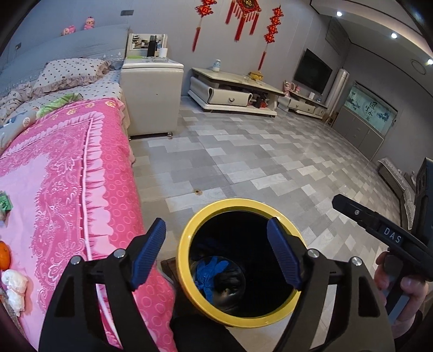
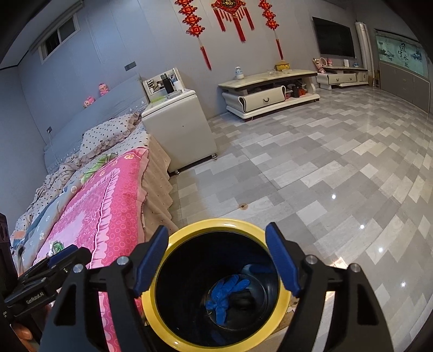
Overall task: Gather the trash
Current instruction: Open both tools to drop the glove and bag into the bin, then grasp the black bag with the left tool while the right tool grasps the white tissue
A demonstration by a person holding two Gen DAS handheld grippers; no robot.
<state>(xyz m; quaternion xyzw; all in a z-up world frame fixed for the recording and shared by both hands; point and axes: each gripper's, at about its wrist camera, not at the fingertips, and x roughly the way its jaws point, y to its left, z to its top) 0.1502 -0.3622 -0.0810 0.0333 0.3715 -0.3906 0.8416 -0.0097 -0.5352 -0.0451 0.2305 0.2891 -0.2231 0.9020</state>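
We stand in a grey-walled room with a floor (image 2: 311, 173) of pale grey staggered tiles; red knot hangings (image 2: 230, 13) drape the far wall above a low cream TV cabinet (image 2: 268, 92), and a white bedside cabinet (image 2: 181, 127) sits at the head of a bed (image 1: 67, 168) spread with a pink patterned cover. Just beside the bed, on the floor, is a black bin (image 2: 216, 281) with a yellow rim — inside it, at the bottom, lies a crumpled blue glove (image 2: 224, 295) on something dark we cannot make out. Both pairs of tongs hang over the bin's mouth with jaws spread wide and nothing between them: the left tongs (image 1: 216, 254) and the right tongs (image 2: 216, 260). Only the left wrist view shows what remains on the bed — an orange (image 1: 4, 256), a wad of white tissue (image 1: 15, 289) and a small green packet (image 1: 5, 201) near its left edge — plus a hand (image 1: 400, 292) gripping the right tool. The right wrist view alone takes in the high window (image 2: 59, 35).
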